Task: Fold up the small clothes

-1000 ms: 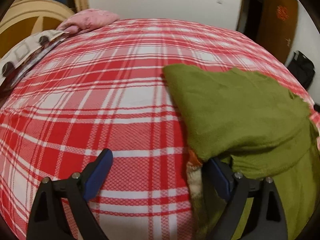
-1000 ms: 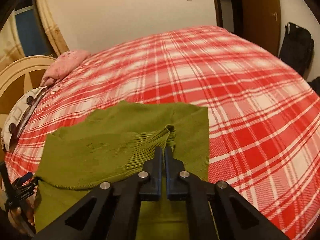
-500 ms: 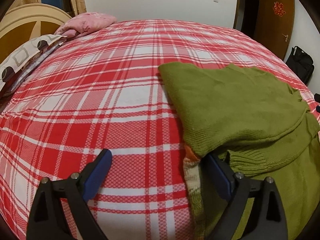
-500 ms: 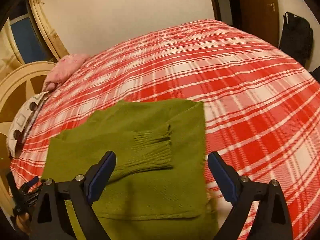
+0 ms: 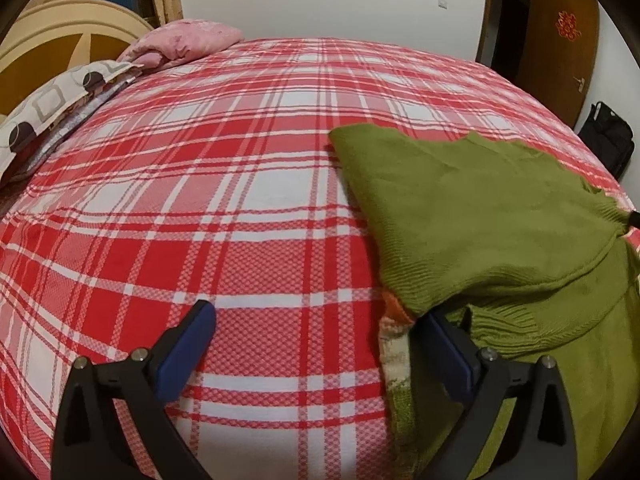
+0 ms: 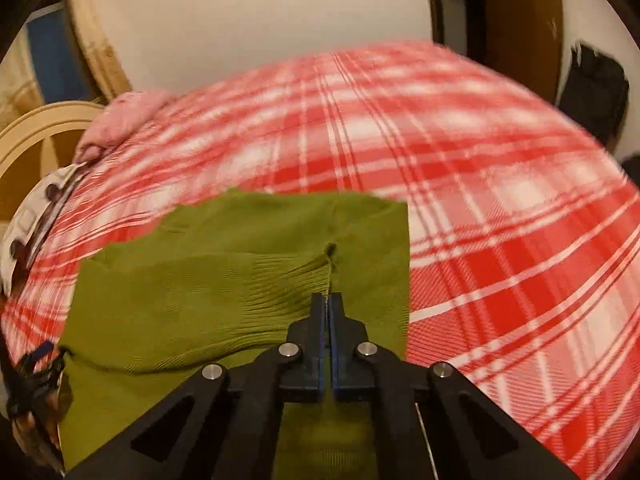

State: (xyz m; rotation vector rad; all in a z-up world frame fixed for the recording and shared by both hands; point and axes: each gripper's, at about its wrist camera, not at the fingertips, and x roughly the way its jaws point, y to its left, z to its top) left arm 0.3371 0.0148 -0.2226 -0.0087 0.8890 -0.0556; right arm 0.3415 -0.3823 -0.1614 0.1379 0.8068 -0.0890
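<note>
Half a second ago the right gripper [image 6: 329, 300] stood wide open above the sweater; now its blue pads are pressed together on the ribbed cuff of the sleeve [image 6: 280, 280], and its view is streaked with motion blur. The left gripper [image 5: 320, 328] has barely shifted.

The green sweater [image 5: 472, 208] lies on the red-and-white plaid bedspread [image 5: 200, 200], toward the right side of the left wrist view. It is knit, olive green, and partly folded: one sleeve crosses the body, its ribbing fanning out from the pinched cuff. At the near left edge a patch of orange and cream fabric [image 5: 394, 332] shows from beneath the green.

The left gripper sits low over the bed with its fingers spread wide and gripping nothing, the left finger [image 5: 188, 332] over bare plaid and the right finger [image 5: 448, 344] at the sweater's near edge, under an overhanging fold. The right gripper points forward over the sweater's body, fingers clamped on the cuff.
</note>
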